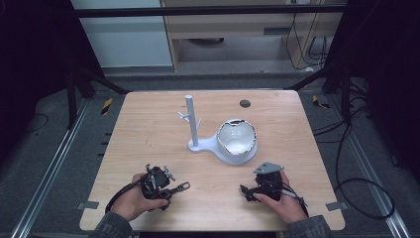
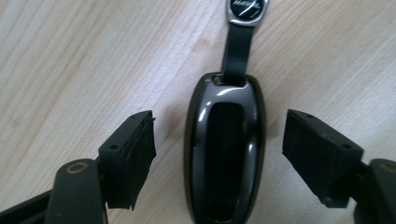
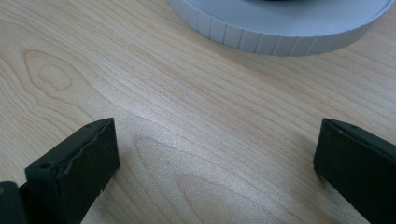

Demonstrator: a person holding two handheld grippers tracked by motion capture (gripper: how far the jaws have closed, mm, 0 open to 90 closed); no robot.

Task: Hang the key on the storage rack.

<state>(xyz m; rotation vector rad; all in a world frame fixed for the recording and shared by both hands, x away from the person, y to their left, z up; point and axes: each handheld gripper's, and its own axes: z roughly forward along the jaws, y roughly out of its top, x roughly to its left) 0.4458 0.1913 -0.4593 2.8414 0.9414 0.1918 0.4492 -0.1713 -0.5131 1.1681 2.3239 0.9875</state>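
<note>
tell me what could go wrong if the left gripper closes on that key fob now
The key fob is glossy and rounded, lying flat between the open left gripper pads, so it may squirt out or pivot. Its strap and tag could drag. The white stand with its bowl looks light and may tip if bumped.

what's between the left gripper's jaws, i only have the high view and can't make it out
Observer: A glossy dark key fob lies on the table between the open left gripper, touching neither pad.
Operator: anything attached to it
Observer: A black strap runs from its top to a small metal tag.
Operator: and the right one
Observer: The right gripper is open over bare wood, facing the grey stand's ribbed base.
</note>
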